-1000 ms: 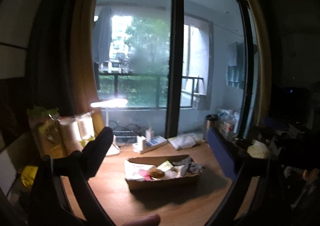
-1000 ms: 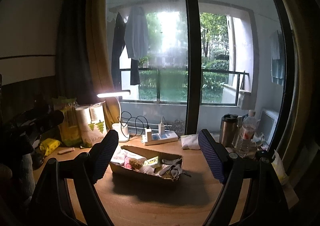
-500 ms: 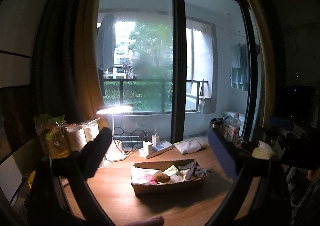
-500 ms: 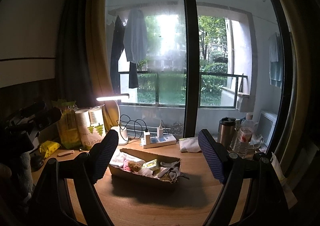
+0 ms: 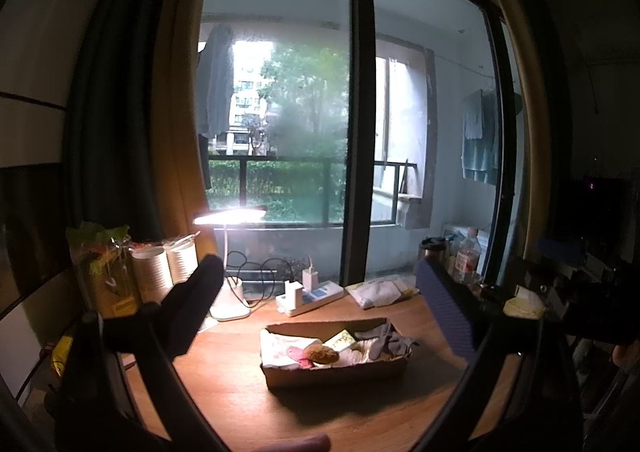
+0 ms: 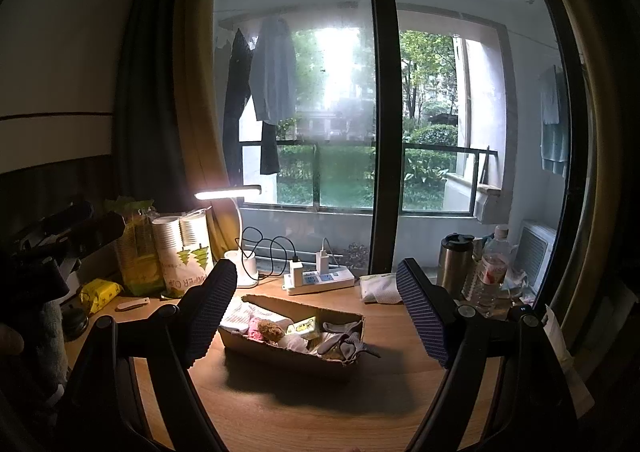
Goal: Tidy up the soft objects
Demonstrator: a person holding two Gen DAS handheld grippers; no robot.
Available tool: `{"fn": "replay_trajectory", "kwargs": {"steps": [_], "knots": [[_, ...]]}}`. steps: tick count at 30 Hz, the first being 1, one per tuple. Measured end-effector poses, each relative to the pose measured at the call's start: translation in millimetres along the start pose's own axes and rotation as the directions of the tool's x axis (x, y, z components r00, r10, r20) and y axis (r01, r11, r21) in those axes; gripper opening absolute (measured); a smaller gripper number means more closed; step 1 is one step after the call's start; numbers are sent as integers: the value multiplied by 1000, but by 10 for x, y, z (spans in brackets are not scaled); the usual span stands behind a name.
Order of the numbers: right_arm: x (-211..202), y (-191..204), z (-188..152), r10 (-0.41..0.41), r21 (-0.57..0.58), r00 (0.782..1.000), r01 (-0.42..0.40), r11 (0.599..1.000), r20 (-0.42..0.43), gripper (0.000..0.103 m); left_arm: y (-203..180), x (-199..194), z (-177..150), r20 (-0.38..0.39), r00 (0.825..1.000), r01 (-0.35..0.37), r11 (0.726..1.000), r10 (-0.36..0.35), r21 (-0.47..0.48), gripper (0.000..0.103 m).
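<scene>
A shallow cardboard box (image 5: 336,372) (image 6: 280,356) lies on the wooden desk ahead of both grippers. Inside it are a white cloth (image 5: 280,344) (image 6: 240,316), a brown plush lump (image 5: 320,353) (image 6: 270,328), a yellow packet (image 5: 340,340) (image 6: 304,328) and grey gloves (image 5: 384,340) (image 6: 344,340), one glove hanging over the rim. My left gripper (image 5: 318,272) is open and held back from the box, with nothing between its fingers. My right gripper (image 6: 316,268) is open too, also short of the box and empty.
Behind the box are a lit desk lamp (image 6: 228,194), a white power strip (image 6: 320,280) with chargers and a folded white pouch (image 6: 378,288). Paper cup sleeves (image 6: 184,248) and a green bag stand left. A steel flask (image 6: 454,264) and a water bottle (image 6: 492,268) stand right.
The left wrist view shifted slightly at first, leaving the box a touch lower and to the right, then held steady. The right wrist view is nearly unchanged. Both grippers stayed open.
</scene>
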State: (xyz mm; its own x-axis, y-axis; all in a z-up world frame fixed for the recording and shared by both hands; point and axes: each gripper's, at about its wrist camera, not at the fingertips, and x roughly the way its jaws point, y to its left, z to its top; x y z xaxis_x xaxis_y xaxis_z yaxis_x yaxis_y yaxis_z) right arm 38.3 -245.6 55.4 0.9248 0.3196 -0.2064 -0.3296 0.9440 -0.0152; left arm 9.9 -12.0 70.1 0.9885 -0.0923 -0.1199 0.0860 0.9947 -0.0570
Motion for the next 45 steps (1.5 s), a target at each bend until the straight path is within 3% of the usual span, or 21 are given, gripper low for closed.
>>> {"fn": "replay_trajectory", "kwargs": {"steps": [45], "knots": [[47, 22, -22, 2, 1, 1000, -2, 1000, -13, 85, -42, 15, -24, -13, 1000, 13, 1000, -13, -1, 98]]}}
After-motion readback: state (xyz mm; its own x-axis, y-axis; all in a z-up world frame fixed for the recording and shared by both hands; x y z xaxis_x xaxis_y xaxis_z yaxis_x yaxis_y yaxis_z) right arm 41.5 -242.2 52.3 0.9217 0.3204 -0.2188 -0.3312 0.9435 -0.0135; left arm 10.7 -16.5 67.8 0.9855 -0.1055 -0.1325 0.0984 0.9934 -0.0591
